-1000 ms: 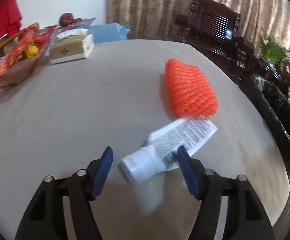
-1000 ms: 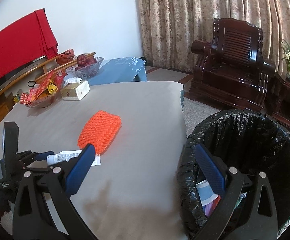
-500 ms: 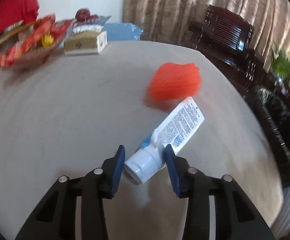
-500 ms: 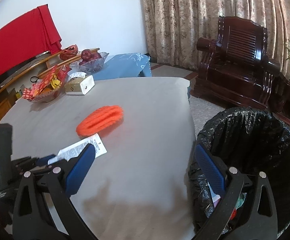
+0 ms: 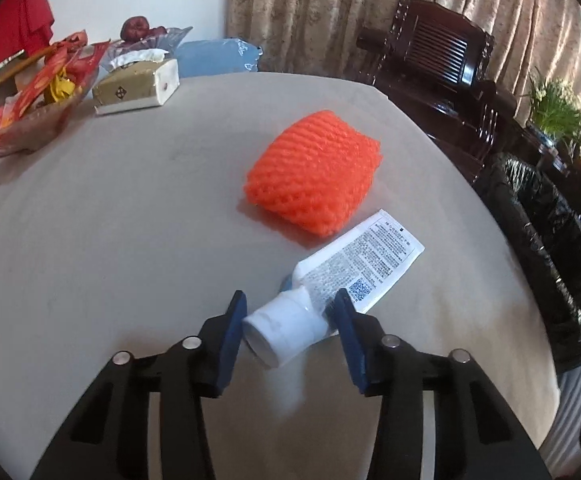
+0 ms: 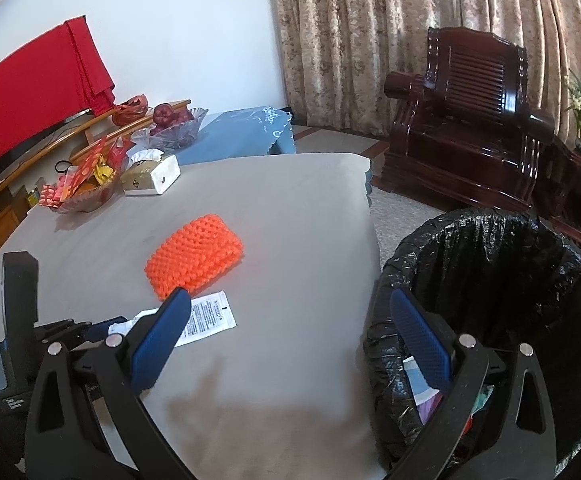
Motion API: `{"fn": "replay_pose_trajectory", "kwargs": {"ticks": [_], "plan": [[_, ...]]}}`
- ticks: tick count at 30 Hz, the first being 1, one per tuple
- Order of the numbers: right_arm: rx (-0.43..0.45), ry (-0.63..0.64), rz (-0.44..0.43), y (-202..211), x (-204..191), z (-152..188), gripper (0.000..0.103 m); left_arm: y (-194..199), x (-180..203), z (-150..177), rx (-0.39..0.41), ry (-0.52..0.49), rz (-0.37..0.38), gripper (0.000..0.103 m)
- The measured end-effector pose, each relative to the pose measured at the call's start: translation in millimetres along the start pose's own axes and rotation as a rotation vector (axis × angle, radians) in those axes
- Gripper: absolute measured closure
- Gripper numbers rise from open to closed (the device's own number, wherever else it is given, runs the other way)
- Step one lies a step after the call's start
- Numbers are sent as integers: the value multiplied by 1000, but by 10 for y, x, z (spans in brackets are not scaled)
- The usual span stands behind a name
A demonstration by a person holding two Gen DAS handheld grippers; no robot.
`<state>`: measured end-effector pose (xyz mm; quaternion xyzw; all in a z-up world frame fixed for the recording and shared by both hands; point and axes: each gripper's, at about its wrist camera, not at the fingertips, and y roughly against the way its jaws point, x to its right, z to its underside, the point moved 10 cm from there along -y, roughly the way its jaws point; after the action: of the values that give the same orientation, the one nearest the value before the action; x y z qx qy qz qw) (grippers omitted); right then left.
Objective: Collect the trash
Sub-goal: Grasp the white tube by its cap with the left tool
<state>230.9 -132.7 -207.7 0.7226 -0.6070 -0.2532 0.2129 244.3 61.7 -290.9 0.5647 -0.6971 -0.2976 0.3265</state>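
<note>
Left gripper [image 5: 290, 316] pinching white tube [image 5: 330, 284] at its capped end, pads pressing both sides, tube lying on grey table [image 5: 110, 220] just beside orange mesh sleeve [image 5: 314, 176]. Right gripper [image 6: 290, 324] hovering with jaws spread wide and holding nothing, straddling table edge and black-lined trash bin [image 6: 502, 280], already containing scraps.

In the right wrist view, the tube's [image 6: 206, 319] cap end is hidden behind the right gripper's finger [image 6: 158, 340] at eight o'clock. The bin's [image 6: 502, 240] contents are mostly hidden; print on the tube is unreadable.
</note>
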Motion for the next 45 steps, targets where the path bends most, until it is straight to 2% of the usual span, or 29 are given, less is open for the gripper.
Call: {"fn": "replay_pose_trajectory", "kwargs": {"ticks": [4,8,13,19,23,25,27,29,35,40,42,45], "plan": [[-2,-5,2,-1,13,-2,6,158,-16,-4,43,9,-15,65],[-1,-3,-1,2,15,0,6,414,-221,-9,106,38,-64,66],[-12,9,-13,-50,-84,34,6,698,-651,55,169,107,-171,66],[-36,51,-44,-180,-338,94,6,779,-1202,76,204,213,-300,66],[-54,71,-63,-320,-508,129,6,710,-1341,128,162,251,-298,66],[-64,79,-67,-382,-569,146,6,663,-1338,164,134,239,-281,65],[-76,84,-71,-439,-625,169,6,616,-1320,193,107,225,-252,57],[-86,91,-74,-480,-675,192,6,589,-1307,201,93,214,-231,44],[-100,101,-73,-537,-721,232,6,401,-1226,172,30,136,-197,35],[-103,100,-68,-561,-702,220,6,219,-1266,230,-25,84,-231,30],[-104,99,-68,-576,-699,219,6,237,-1269,226,-7,92,-215,36],[-103,99,-70,-583,-699,213,6,277,-1303,216,8,106,-220,60]]}}
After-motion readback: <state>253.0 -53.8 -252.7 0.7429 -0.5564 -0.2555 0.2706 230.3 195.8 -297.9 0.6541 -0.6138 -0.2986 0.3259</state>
